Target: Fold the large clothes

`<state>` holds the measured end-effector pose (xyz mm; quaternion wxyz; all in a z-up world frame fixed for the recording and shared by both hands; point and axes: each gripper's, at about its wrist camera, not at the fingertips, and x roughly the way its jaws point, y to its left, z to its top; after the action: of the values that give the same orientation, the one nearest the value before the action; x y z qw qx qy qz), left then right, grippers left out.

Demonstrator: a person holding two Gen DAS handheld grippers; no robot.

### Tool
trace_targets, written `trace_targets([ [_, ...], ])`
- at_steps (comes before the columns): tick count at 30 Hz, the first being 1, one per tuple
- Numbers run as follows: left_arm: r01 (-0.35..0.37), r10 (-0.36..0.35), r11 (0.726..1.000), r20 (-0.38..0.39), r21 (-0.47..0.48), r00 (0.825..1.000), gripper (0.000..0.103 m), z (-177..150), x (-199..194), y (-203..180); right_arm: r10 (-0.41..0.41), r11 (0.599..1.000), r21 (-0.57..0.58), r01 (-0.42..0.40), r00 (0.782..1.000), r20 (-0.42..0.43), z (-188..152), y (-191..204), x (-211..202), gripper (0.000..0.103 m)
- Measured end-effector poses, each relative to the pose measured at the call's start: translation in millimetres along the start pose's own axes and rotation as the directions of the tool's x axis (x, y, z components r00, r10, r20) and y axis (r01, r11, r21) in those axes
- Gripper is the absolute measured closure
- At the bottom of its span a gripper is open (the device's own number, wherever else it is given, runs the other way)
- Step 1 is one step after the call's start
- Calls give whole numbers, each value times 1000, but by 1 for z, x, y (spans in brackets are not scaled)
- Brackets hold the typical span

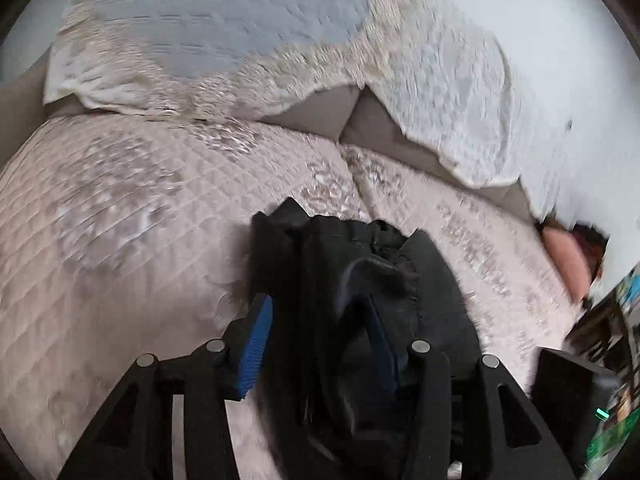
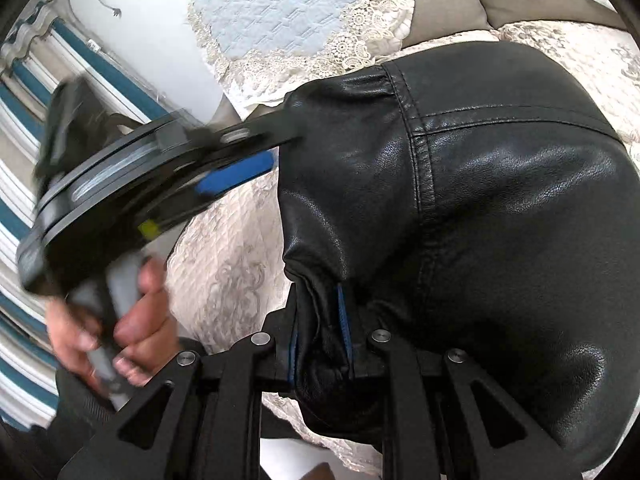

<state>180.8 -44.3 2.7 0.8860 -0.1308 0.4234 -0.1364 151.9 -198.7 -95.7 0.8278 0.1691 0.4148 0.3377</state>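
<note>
A black leather jacket [image 2: 500,200] hangs bunched above a quilted beige sofa cover [image 2: 224,264]. My right gripper [image 2: 322,332] is shut on a fold of its edge at the bottom of the right wrist view. In the left wrist view the jacket [image 1: 360,280] is a dark bunch between my left gripper's blue-padded fingers [image 1: 256,344]. My left gripper [image 1: 316,320] stands wide apart, its right finger draped by the fabric. The left gripper also shows in the right wrist view [image 2: 240,172], held by a hand, its tip at the jacket's left edge.
The quilted beige cover [image 1: 120,220] spreads over the sofa seat. Lace-edged pale blue cushions [image 1: 208,28] lean along the backrest. A pink cushion [image 1: 568,264] lies at the right. Blue-and-white striped curtains [image 2: 24,120] and a white wall [image 2: 152,20] are at the left.
</note>
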Motion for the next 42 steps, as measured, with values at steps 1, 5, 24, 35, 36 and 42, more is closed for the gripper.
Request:
trace_targets([
  [1,-24,24,1000,-26,5,999,61,0,10,-1,-5,1000,-9,5,1000,2,0,3,0,85],
  [5,-31,30,999,-103,-17,994,72,-7,41,7,-26,995,-93,27,999,20,-4,23,-19,77],
  [24,-41,41,999,-5,16,999,83,-12,-7,7,-177,952,-241,189,982,69,-37,-3,-41,86],
  [35,-29,33,995,-41,91,999,76,-66,-28,-41,-148,949,-266,168,985,93,-41,-3,-64,85],
  [36,-48,54,995,-59,89,997,76,-72,-25,-37,-149,951,-254,174,982,117,-40,-6,-73,85],
  [42,-140,144,984,-25,110,989,72,-90,-22,-28,-253,937,-208,281,956,151,-41,-36,-93,85],
])
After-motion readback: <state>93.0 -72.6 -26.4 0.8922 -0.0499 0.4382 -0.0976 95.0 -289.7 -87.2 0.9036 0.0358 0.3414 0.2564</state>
